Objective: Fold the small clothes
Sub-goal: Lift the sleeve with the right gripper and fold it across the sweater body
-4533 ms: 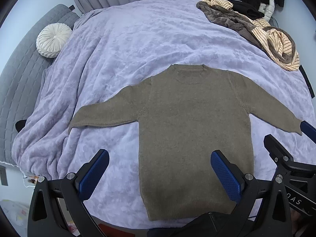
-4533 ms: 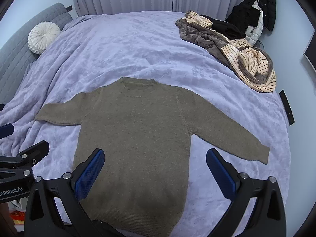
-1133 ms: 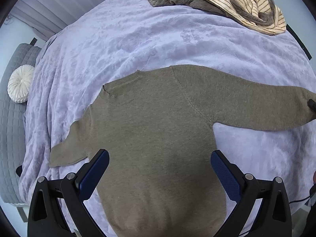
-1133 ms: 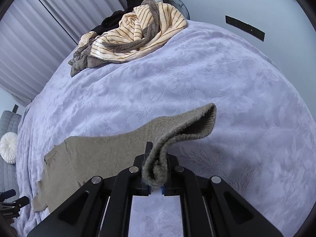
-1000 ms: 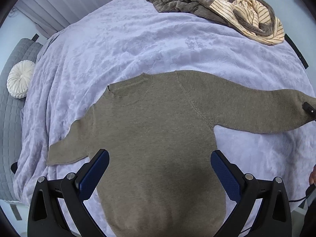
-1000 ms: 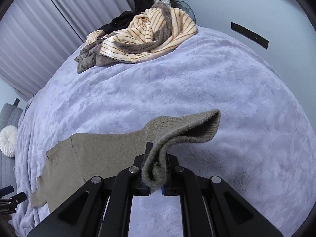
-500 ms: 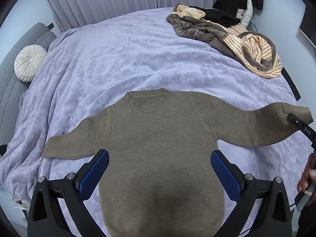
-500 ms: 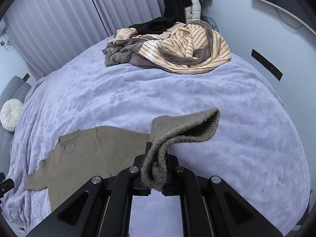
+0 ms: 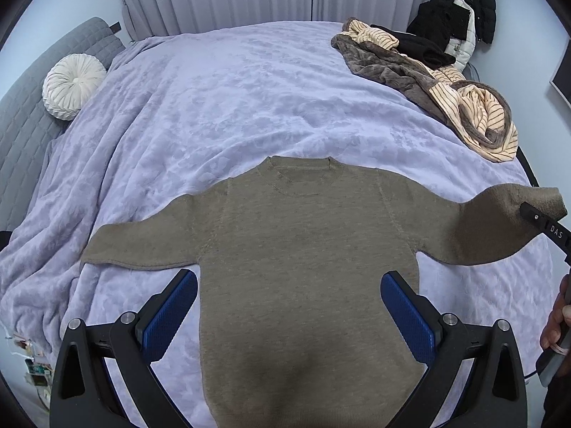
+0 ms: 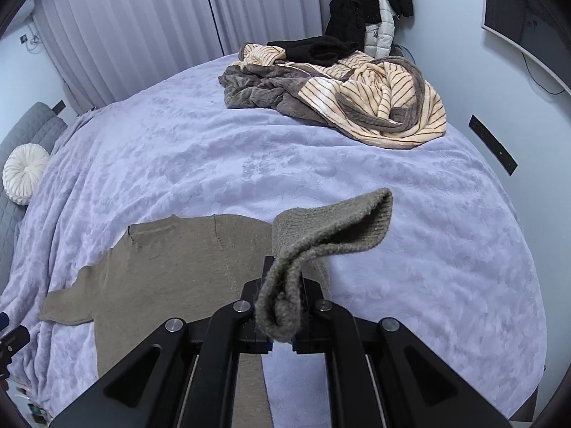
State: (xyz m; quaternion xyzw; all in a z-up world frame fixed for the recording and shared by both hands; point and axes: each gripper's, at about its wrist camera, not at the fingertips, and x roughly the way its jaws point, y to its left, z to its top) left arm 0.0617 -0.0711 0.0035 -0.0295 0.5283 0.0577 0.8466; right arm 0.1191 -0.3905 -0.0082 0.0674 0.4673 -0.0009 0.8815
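Folding has barely begun, judging by how the brown sweater (image 9: 307, 271) lies: its body is spread flat on the lavender bedspread (image 9: 249, 100), no crease made in it, and only one sleeve is off the surface.

Taking the sweater's round collar (image 9: 301, 173) as the landmark and moving left to right: the left sleeve (image 9: 142, 242) stretches out flat to the left of and below the collar, untouched. The left gripper (image 9: 289, 317) hovers below the collar over the lower body with its blue pads wide apart, holding nothing. To the right of the collar, the right sleeve (image 9: 478, 228) rises off the bed; its cuff (image 10: 285, 299) is pinched between the closed fingers of the right gripper (image 10: 282, 317), the ribbed end flopping over above them.

Collar points toward the curtains, hem toward the person, so the long axis of the body runs near to far, with the sleeves crossing it.

Still to do, I judge: bring this sleeve across the chest, do the same with the left one, then fold the body.
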